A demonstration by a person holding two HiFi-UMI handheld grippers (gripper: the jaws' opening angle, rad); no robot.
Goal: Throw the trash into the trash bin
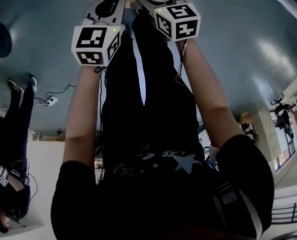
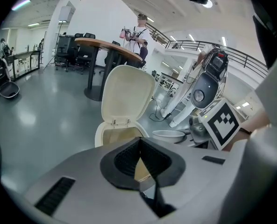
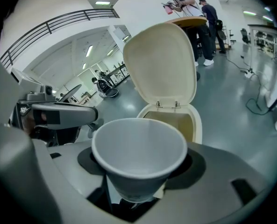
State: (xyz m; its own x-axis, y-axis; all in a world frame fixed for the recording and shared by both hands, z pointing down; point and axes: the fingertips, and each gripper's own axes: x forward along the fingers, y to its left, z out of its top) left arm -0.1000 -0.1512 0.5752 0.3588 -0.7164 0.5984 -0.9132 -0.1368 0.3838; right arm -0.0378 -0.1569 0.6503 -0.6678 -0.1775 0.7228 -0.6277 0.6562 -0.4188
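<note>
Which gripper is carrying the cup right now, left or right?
The right gripper: a white paper cup is gripped between its jaws, open mouth toward the camera. The left gripper has its jaw tips together, with nothing between them.

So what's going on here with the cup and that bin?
A person is holding a gripper in each hand. The right gripper is clamped on a white paper cup, held in front of a cream trash bin whose lid stands open. The left gripper has its jaws together with nothing in them. The cup has not been dropped in yet.
</note>
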